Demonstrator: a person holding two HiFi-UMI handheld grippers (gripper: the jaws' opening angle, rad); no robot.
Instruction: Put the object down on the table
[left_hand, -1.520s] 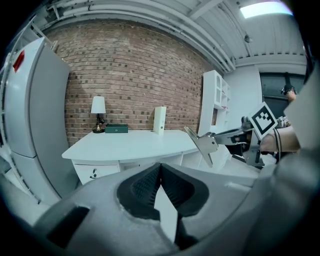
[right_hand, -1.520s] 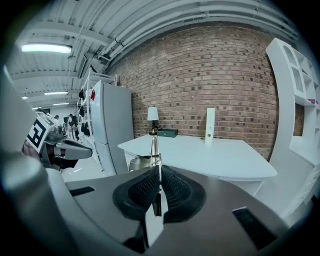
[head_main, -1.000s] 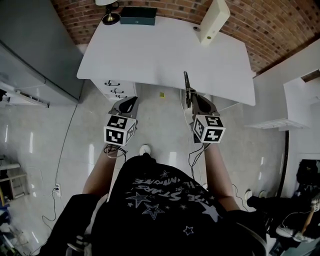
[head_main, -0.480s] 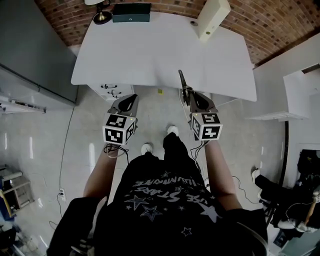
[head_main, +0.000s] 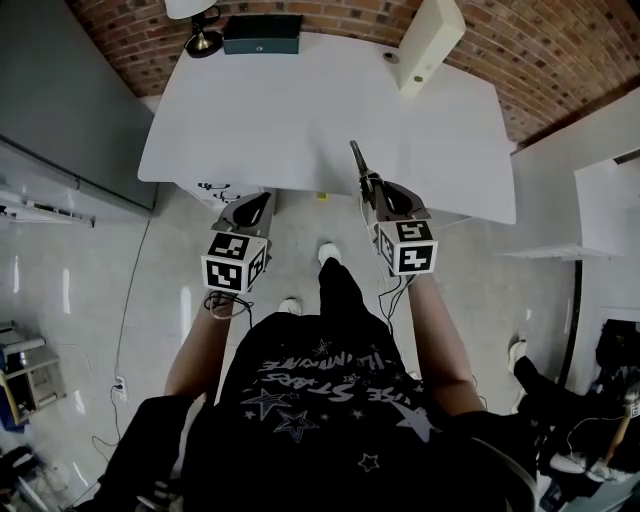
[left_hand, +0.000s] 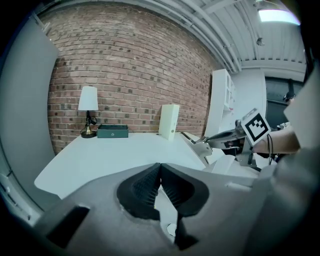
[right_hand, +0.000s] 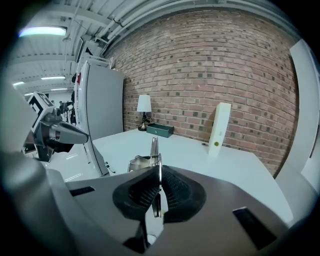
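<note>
My right gripper (head_main: 377, 192) has its jaws clamped on a slim metal tool (head_main: 356, 160), long axis pointing far and slightly left over the near edge of the bench (head_main: 300, 110) (left gripper (head_main: 256, 207) jaws closed, empty).

— What do I have in the right gripper (right_hand: 159, 172)?
— From here, its fingers (right_hand: 137, 192) are pressed together on a thin metal tool (right_hand: 154, 150). It's edge-on and sticks up past them.
— And ahead?
— I see a white table (right_hand: 225, 160). A lamp (right_hand: 144, 107), a dark box (right_hand: 160, 130) and a tall cream box (right_hand: 219, 122) stand along the brick wall (right_hand: 200, 65). The left gripper (right_hand: 55, 132) is far left.
</note>
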